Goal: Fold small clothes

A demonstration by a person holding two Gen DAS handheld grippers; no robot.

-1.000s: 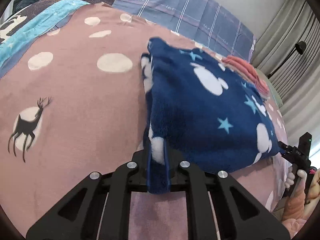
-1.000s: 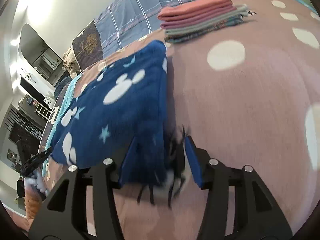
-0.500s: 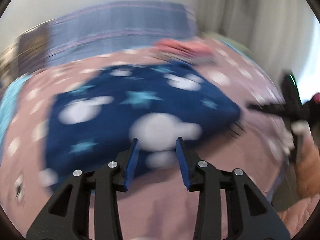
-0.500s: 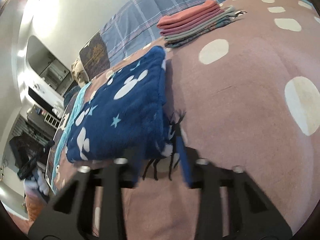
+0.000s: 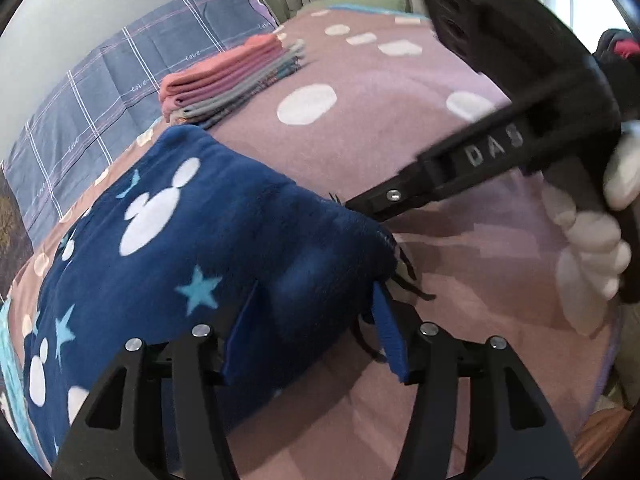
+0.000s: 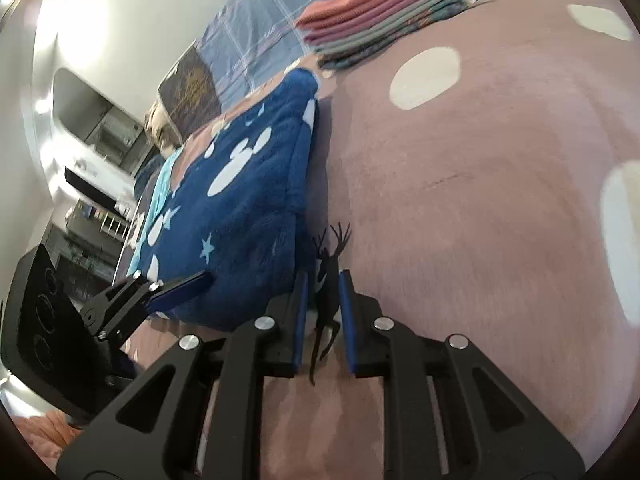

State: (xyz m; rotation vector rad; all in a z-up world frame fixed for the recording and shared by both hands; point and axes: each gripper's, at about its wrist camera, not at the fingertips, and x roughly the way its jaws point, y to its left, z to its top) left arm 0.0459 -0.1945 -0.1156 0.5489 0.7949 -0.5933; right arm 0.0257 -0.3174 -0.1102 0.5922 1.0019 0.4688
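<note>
A folded navy fleece garment (image 5: 168, 248) with white mouse heads and light blue stars lies on the pink bedspread (image 5: 400, 140). My left gripper (image 5: 314, 320) has its jaws opening, and the garment's near corner lies between them without being pinched. My right gripper (image 6: 323, 304) stands at the garment's right edge (image 6: 248, 208), closing to a narrow gap. Only the bedspread's black deer print shows in that gap. The left wrist view shows the right gripper (image 5: 352, 206) from the side, held by a white-gloved hand (image 5: 592, 240). The right wrist view shows the left gripper (image 6: 192, 280) at the garment's near corner.
A stack of folded clothes (image 5: 228, 80) in coral, mauve and grey sits further back on the bed, beyond the garment. Behind it lies a blue plaid pillow (image 5: 100, 100). Pink bedspread with white dots stretches to the right of the garment. Shelves and furniture stand off the bed's left side.
My left gripper let go of the garment's edge, swung round to the near corner beside the right gripper and widened. My right gripper's jaws narrowed, and the garment's edge no longer lies between them.
</note>
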